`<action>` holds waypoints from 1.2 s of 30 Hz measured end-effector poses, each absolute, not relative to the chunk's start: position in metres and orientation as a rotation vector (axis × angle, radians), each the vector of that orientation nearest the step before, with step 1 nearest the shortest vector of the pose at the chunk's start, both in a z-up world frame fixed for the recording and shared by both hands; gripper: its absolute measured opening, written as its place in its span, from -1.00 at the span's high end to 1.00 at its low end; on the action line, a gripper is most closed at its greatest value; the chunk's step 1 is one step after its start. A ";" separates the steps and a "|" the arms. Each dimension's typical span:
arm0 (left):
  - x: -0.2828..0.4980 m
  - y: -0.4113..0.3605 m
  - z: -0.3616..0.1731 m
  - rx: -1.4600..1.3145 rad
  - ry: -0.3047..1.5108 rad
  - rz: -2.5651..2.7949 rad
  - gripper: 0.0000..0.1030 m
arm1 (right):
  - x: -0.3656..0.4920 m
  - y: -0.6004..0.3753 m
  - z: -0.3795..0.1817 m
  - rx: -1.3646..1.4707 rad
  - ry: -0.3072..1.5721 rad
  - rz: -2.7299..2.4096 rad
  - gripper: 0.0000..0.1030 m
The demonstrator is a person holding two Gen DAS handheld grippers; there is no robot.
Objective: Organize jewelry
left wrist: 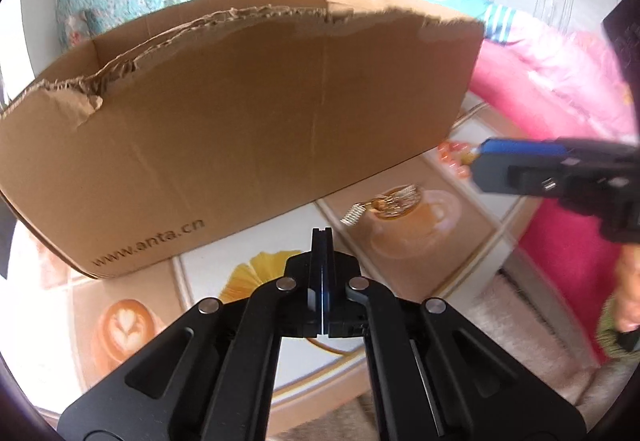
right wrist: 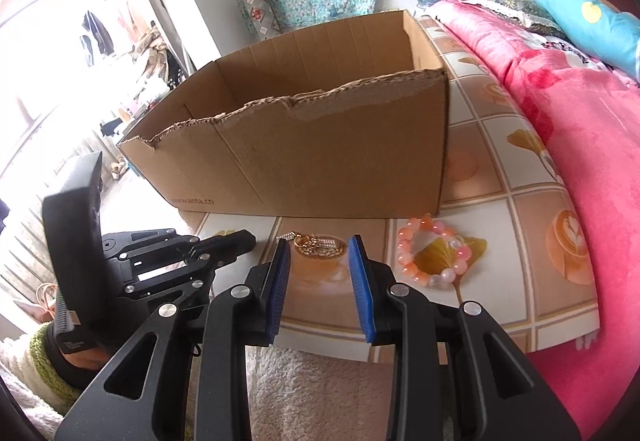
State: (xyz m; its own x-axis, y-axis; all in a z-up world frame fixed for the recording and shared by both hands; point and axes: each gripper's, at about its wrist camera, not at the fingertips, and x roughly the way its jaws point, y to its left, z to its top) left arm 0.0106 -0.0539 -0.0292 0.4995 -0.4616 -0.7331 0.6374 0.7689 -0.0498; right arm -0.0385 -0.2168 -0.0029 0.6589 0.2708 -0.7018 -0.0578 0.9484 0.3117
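1. The cardboard box (right wrist: pixel 304 145) sits open-topped on a table (right wrist: pixel 516 209) with a coffee-and-leaf pattern. Its near rim is torn and ragged, and what shows of the inside looks bare.
2. The gold necklace (right wrist: pixel 318 245) lies in a little heap on the table just in front of the box, out in the open, nothing touching it.
3. The pink bead bracelet (right wrist: pixel 434 251) is on the table to the right of the necklace, near the box's front corner, also untouched.
4. The left gripper (left wrist: pixel 321 237) has its jaws pressed completely together with nothing between them. It hangs above the table short of the necklace.
5. The right gripper (right wrist: pixel 320 273) has its blue pads (right wrist: pixel 280 281) partly apart and empty; from its own camera the necklace shows through the gap, farther ahead.
6. A pink blanket (right wrist: pixel 592 145) is bunched along the right side of the table.
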 end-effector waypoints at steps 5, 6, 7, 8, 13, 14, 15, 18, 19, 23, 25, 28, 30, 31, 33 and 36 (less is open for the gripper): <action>0.009 -0.071 -0.028 0.308 0.770 -0.710 0.72 | -0.036 -0.213 -0.002 0.271 0.835 0.192 0.41; 0.009 -0.075 -0.030 0.331 0.770 -0.714 0.72 | -0.036 -0.214 -0.002 0.272 0.834 0.190 0.42; 0.009 -0.077 -0.031 0.345 0.772 -0.715 0.72 | -0.036 -0.214 -0.003 0.274 0.835 0.188 0.42; 0.010 -0.080 -0.034 0.368 0.776 -0.707 0.72 | -0.036 -0.215 -0.003 0.277 0.836 0.187 0.42; 0.015 -0.088 -0.034 0.420 0.769 -0.701 0.71 | -0.033 -0.223 -0.009 0.302 0.840 0.189 0.42; 0.017 -0.090 -0.034 0.419 0.772 -0.701 0.71 | -0.032 -0.224 -0.010 0.310 0.840 0.191 0.42; 0.019 -0.090 -0.034 0.415 0.778 -0.702 0.72 | -0.032 -0.225 -0.012 0.315 0.840 0.194 0.42; 0.025 -0.091 -0.034 0.389 0.798 -0.709 0.73 | -0.029 -0.231 -0.015 0.328 0.838 0.200 0.41; 0.027 -0.091 -0.034 0.382 0.803 -0.712 0.76 | -0.028 -0.231 -0.016 0.333 0.838 0.200 0.42; 0.024 -0.090 -0.034 0.400 0.797 -0.707 0.91 | -0.028 -0.236 -0.020 0.358 0.834 0.198 0.42; 0.024 -0.090 -0.034 0.401 0.798 -0.703 0.91 | -0.030 -0.236 -0.020 0.362 0.830 0.197 0.42; 0.022 -0.085 -0.034 0.397 0.799 -0.688 0.91 | -0.032 -0.236 -0.018 0.361 0.824 0.198 0.42; 0.023 -0.080 -0.033 0.389 0.803 -0.673 0.91 | -0.034 -0.234 -0.016 0.357 0.820 0.202 0.42; 0.022 -0.076 -0.033 0.386 0.805 -0.662 0.91 | -0.034 -0.233 -0.015 0.352 0.820 0.208 0.42; 0.022 -0.069 -0.033 0.379 0.807 -0.641 0.91 | -0.034 -0.228 -0.014 0.345 0.823 0.223 0.42; 0.022 -0.057 -0.032 0.356 0.812 -0.610 0.91 | -0.030 -0.216 -0.015 0.320 0.837 0.254 0.42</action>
State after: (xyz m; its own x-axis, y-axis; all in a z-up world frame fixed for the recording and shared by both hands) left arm 0.0219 -0.0569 -0.0323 0.5323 -0.3676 -0.7626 0.6300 0.7737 0.0668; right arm -0.0302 -0.2157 -0.0149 0.6444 0.3432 -0.6834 -0.0940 0.9224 0.3746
